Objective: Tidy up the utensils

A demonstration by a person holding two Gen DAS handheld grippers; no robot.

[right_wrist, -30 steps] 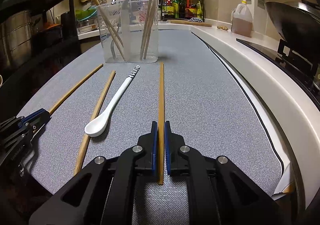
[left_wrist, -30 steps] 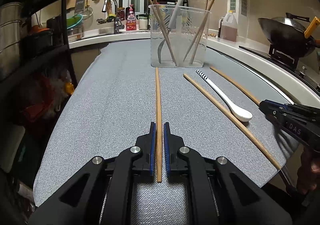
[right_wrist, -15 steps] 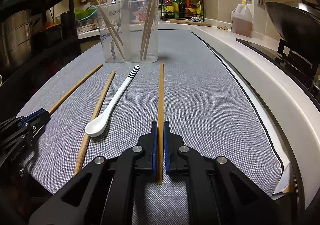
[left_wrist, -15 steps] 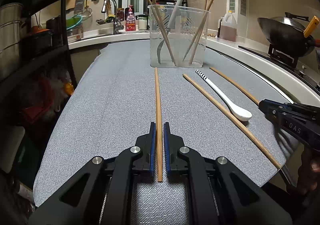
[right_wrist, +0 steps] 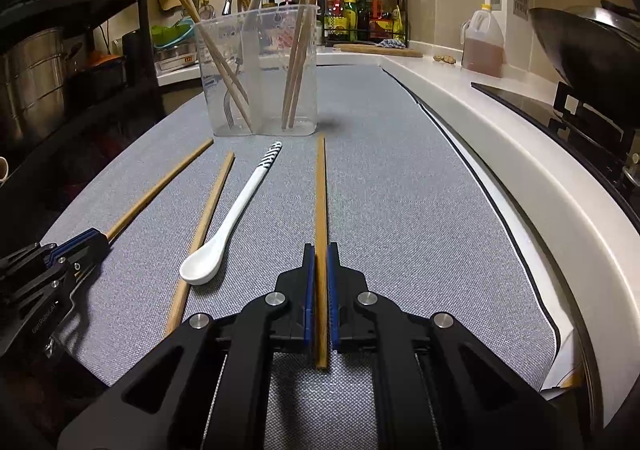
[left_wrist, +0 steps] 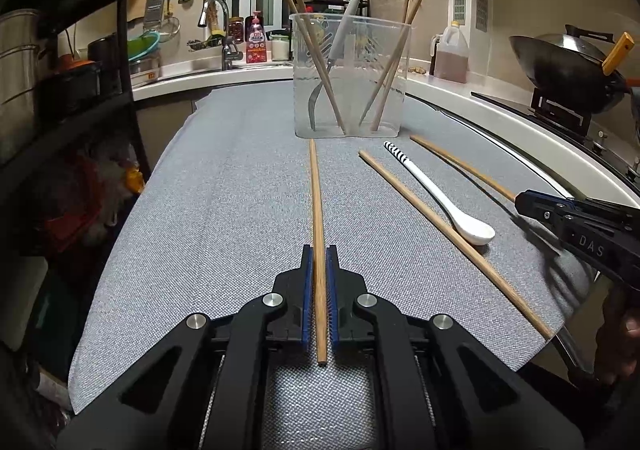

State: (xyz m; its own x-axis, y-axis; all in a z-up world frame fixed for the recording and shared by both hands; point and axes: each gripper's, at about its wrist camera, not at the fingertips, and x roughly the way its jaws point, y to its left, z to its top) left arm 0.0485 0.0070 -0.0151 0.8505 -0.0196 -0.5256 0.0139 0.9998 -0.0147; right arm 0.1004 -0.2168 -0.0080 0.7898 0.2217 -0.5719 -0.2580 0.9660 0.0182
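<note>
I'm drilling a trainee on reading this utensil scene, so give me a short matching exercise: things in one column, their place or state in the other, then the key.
1. left gripper
2. white spoon
3. fork
4. free chopstick

A. stands in the clear holder
B. lies loose on the grey mat, bowl nearest the cameras
C. jaws closed on a chopstick
D. lies on the mat left of the spoon, ungripped

Pairs: 1-C, 2-B, 3-A, 4-D

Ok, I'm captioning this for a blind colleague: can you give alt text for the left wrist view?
The left gripper is shut on a wooden chopstick lying on a grey mat, pointing at a clear utensil holder. To its right lie another chopstick and a white spoon.
</note>
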